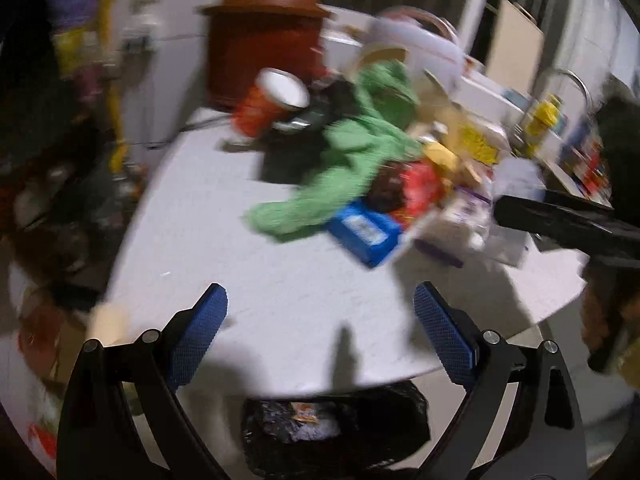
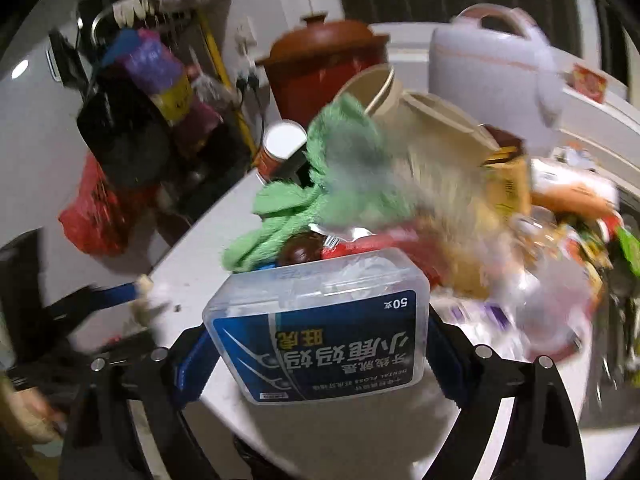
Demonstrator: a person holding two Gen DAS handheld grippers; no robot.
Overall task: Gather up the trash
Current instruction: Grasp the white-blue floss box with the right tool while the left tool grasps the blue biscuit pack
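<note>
My right gripper (image 2: 320,344) is shut on a clear plastic dental floss box (image 2: 320,328) with a blue label, held above the white table's (image 2: 192,276) near edge. My left gripper (image 1: 320,324) is open and empty over the table's (image 1: 260,272) front edge. Below it a bin lined with a black trash bag (image 1: 336,428) holds some wrappers. A pile of trash lies further back: a blue packet (image 1: 364,232), red wrappers (image 1: 420,184), a red paper cup (image 1: 272,100). My right gripper shows as a dark arm (image 1: 560,220) at the right of the left wrist view.
A green cloth (image 1: 352,152) lies across the pile. A brown clay pot (image 1: 264,40) and a white rice cooker (image 2: 492,52) stand at the back. Bags and a mop (image 2: 140,92) hang by the wall on the left.
</note>
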